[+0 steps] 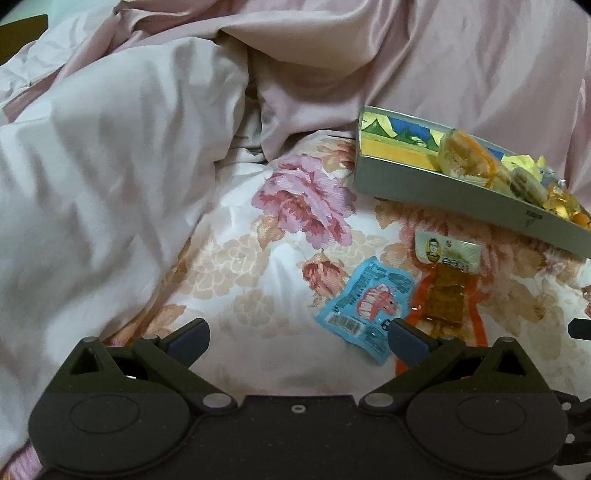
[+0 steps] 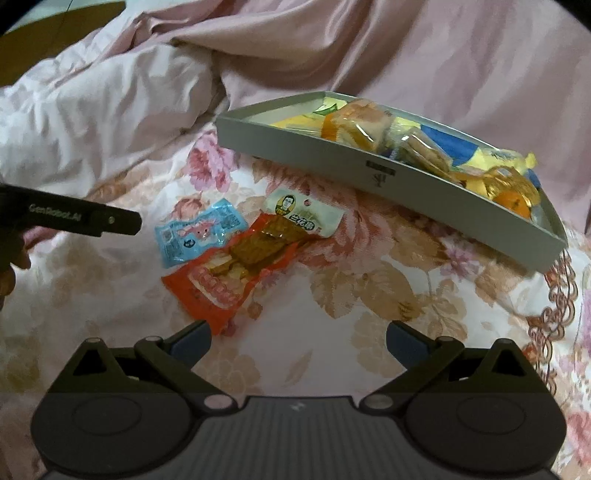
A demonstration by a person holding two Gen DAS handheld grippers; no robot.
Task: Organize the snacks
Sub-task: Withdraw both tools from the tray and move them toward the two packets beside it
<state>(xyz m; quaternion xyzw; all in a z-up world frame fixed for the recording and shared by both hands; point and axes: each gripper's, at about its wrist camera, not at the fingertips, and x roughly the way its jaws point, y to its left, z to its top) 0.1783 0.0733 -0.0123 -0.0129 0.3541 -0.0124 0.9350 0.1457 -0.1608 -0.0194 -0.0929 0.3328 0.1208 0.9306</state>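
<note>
A grey cardboard box (image 1: 436,190) (image 2: 295,144) holding several wrapped snacks lies on the floral bedsheet. In front of it lie a blue packet (image 1: 365,306) (image 2: 199,230) and an orange-and-white packet of brown pieces (image 1: 445,284) (image 2: 251,254), side by side. My left gripper (image 1: 297,338) is open and empty, just short of the blue packet, its right finger beside both packets. My right gripper (image 2: 297,341) is open and empty, hovering just short of the orange packet's near end. The left gripper's body (image 2: 74,218) shows at the left edge of the right wrist view.
A rumpled pink-and-white duvet (image 1: 122,155) (image 2: 110,99) is piled to the left and behind the box. The floral sheet (image 2: 369,295) spreads out in front of the box. A dark wooden edge (image 2: 55,29) shows at the top left.
</note>
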